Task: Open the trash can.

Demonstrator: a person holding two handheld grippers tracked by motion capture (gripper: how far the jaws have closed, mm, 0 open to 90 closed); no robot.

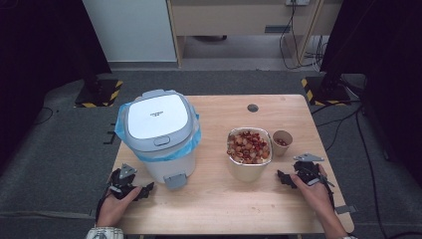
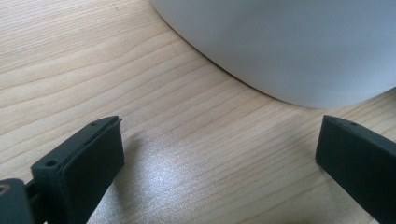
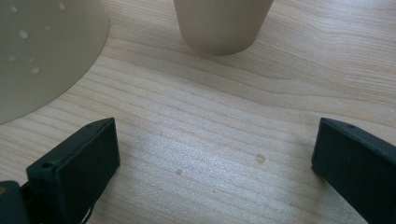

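A: What stands around the grippers?

B: The left gripper [image 1: 148, 189] rests on the wooden table [image 1: 219, 209] at its near left edge, just beside the base of the white bin [image 1: 160, 134]. The bin's grey pedal [image 1: 175, 180] sits close to its jaws. The right gripper [image 1: 284, 178] rests at the near right, just beside the bowl [image 1: 249, 169], with the small cup [image 1: 281, 142] behind it.

A: State of the jaws?

B: Both pairs stand wide apart, gripping nothing; bare table lies between them.

A: Contents of the containers?

B: The bowl is full of red and tan pieces, too small to identify. The cup holds a few red ones. The bin's lid is closed, and a blue bag [image 1: 122, 127] is folded over its rim.

A: Materials and shapes?

B: The table shows pale wood grain. The bin has a smooth, rounded white wall [image 2: 289, 46]. Bowl and cup are beige and taper downward
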